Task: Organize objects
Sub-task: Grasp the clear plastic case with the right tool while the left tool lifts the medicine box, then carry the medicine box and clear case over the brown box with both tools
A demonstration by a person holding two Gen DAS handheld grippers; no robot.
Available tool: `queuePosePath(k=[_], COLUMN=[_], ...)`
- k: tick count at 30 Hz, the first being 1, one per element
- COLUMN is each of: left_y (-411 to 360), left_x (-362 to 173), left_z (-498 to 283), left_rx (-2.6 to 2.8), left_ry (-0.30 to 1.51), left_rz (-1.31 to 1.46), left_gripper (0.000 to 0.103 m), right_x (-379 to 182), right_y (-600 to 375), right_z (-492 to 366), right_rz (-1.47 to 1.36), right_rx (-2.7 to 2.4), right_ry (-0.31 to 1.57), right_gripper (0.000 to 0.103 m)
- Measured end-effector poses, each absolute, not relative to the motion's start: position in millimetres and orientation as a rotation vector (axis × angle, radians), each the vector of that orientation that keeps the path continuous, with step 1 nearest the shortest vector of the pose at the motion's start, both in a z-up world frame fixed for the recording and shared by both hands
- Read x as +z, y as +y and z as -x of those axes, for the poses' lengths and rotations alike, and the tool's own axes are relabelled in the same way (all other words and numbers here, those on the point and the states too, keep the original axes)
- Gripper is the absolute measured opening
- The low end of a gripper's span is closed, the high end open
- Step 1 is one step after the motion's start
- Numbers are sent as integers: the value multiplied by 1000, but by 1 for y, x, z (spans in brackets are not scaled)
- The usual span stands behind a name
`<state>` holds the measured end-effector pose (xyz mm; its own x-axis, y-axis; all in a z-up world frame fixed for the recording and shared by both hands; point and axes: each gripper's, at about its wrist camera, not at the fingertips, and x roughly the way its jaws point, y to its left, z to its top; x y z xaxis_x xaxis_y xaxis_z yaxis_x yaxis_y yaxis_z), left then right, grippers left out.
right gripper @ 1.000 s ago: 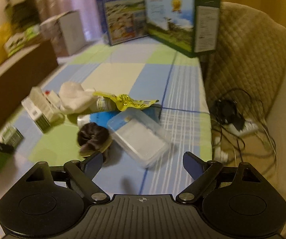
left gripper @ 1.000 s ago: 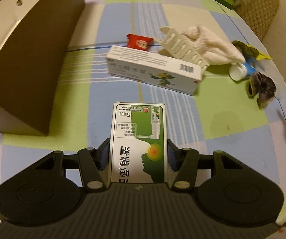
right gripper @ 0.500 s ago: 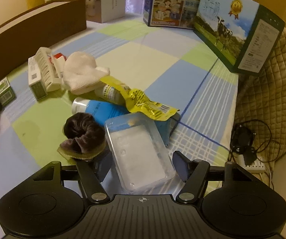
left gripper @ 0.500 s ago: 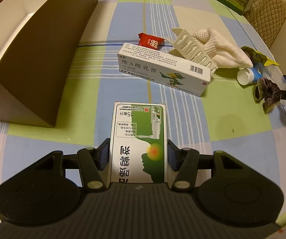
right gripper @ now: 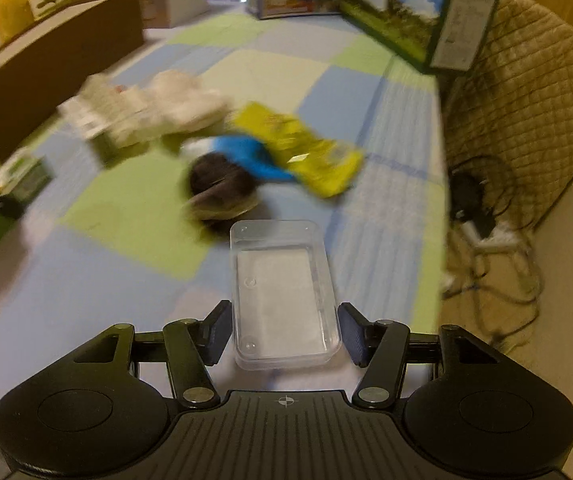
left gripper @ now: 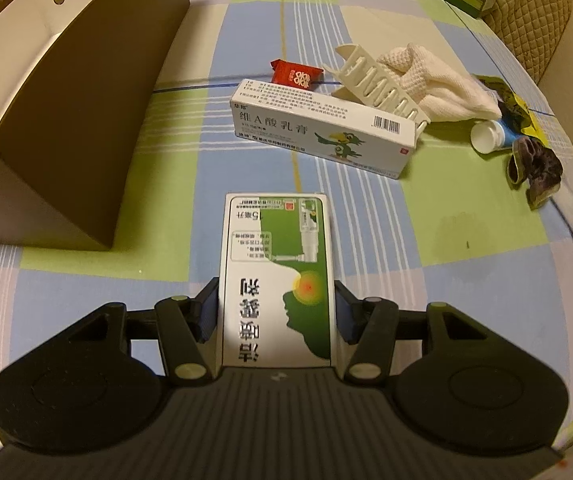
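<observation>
Your left gripper (left gripper: pixel 277 316) clamps green-white box (left gripper: pixel 276 276), box above checked cloth (left gripper: pixel 166 184), brown carton (left gripper: pixel 66 92) far left. Your right gripper (right gripper: pixel 284 332), jaws just closing, straddles clear case (right gripper: pixel 282 292); pads beside its walls, contact unclear. Scrunchie (right gripper: pixel 222 188) just beyond case.

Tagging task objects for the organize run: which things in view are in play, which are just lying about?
In play: left gripper clamping green-and-white box; right gripper, jaws closing, around clear plastic case.

Lying about: brown box, ointment carton, white cloth, power strip.
</observation>
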<state>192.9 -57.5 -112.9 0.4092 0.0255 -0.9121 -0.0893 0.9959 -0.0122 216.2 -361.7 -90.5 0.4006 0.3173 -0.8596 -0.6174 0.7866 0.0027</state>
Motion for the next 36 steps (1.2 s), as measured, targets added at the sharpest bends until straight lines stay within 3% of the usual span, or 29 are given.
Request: queuePosePath(k=[12,16,21,24,26,36], left_y=[-64,-69,-72,-75,-76,-69], left_x=[-111,-114,-116,-115,-113,-106], left_z=[-181,-187,-190,-188,-187,-175], left_rx=[91,96,104,98,98,67], left_ry=[1170,1177,1167,1159,1152,1135], left_rz=[76,69,62,49,51,49], left_gripper=[51,67,72,66,52,51], right_x=[-102,-106,-106,-105,-106,-96], right_y=[-286,-279,-271,-270,-272,-260], right_z=[-186,-195,-201,-202,-202,-191], right_rz=[389,384,382,368,344,251], right_rx=[796,785,773,763,758,737], right_ry=[1010,1025,1020,1024,1026,1032], right_gripper=[54,54,54,54,54,53])
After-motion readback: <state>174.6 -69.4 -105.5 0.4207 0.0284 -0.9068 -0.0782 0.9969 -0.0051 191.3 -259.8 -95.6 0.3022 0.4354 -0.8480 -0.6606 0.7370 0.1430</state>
